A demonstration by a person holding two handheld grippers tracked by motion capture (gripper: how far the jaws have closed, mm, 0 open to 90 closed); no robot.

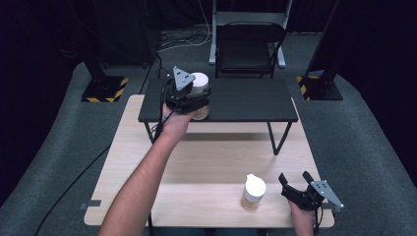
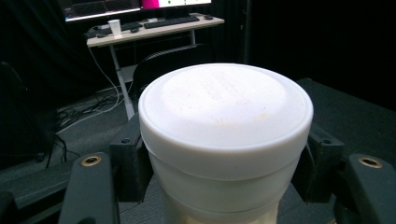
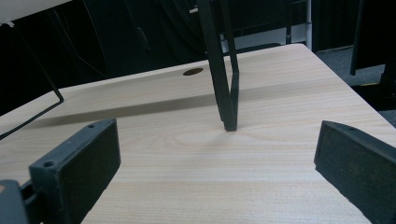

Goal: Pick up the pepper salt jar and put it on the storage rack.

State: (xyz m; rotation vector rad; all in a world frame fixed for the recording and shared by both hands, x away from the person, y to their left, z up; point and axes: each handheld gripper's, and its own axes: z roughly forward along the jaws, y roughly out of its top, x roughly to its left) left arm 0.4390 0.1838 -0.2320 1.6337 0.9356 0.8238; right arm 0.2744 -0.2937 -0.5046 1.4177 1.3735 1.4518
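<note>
My left gripper (image 1: 193, 100): clamped around white-lidded jar (image 1: 199, 84) on the black shelf (image 1: 246, 101). My right gripper (image 1: 295, 183): jaws wide, empty, beside second jar (image 1: 253, 192) on wooden table (image 1: 206, 162)

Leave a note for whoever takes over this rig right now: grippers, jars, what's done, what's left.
Left gripper: shut on the white-lidded jar, which is on the black raised shelf.
Right gripper: open, holding nothing, low over the wooden table near its front right corner.
Second jar: upright on the table, just left of the right gripper, untouched.
Done: first jar at the shelf.
Left: probably release it, then handle the second jar.
</note>
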